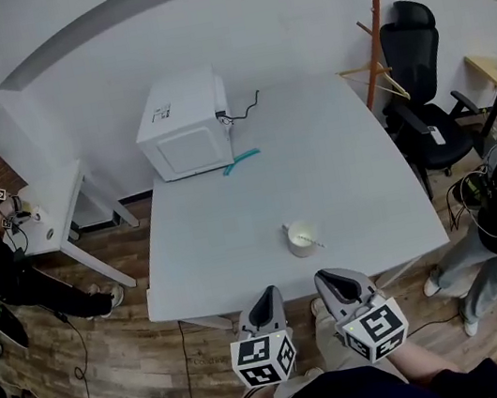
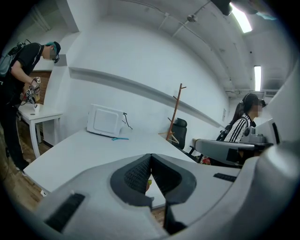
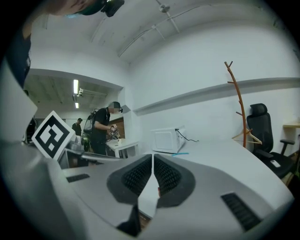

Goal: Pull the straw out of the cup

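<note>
A white cup (image 1: 300, 239) stands on the white table (image 1: 226, 235) near its front edge, with a pale straw (image 1: 310, 241) leaning in it toward the right. My left gripper (image 1: 267, 293) and right gripper (image 1: 325, 278) hover side by side just off the table's front edge, short of the cup. The left gripper (image 2: 150, 157) has its jaws together with nothing between them. The right gripper (image 3: 153, 157) is likewise shut and empty. In both gripper views the jaws hide the cup.
A white microwave (image 1: 183, 126) sits at the table's far left with a teal object (image 1: 241, 160) beside it. A black office chair (image 1: 418, 78) and a wooden coat rack (image 1: 376, 18) stand at the right. People stand by a side table (image 1: 51, 214) at the left and at the right edge.
</note>
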Motion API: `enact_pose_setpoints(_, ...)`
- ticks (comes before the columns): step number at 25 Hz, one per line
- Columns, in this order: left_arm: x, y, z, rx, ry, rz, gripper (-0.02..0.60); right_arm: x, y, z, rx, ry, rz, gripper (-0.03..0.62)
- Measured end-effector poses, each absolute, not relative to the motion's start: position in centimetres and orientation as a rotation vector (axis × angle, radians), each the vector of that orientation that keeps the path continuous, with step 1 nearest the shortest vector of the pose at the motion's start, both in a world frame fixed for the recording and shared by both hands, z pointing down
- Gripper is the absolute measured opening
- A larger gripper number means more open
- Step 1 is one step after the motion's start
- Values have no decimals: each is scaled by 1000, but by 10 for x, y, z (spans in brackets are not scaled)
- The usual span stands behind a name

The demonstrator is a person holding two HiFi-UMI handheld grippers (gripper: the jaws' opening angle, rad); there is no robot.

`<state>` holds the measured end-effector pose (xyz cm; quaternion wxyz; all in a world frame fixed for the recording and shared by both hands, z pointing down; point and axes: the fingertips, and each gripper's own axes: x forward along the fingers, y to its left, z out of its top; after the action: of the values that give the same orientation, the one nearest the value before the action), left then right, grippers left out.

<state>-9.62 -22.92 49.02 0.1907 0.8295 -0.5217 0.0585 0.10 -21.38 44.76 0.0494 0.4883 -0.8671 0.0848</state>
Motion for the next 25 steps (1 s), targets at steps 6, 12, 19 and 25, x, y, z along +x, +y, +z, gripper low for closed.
enact_pose_setpoints(6,-99,-250,498,2289,-1502,155,17,13,-238,463,1468,-2614,277,31)
enact_pose_setpoints(12,-94,-262,510,2277,-1490,183,17,24,-252,482,1479,-2564,280,195)
enact_pose_setpoints(19,-81,-279,522,2272,-1477,197,17,38,-269,507,1470,-2496,314,195)
enact_pose_setpoints(25,-78,-296,537,2254,-1494,210,17,39,-290,531,1429,-2459,297,195)
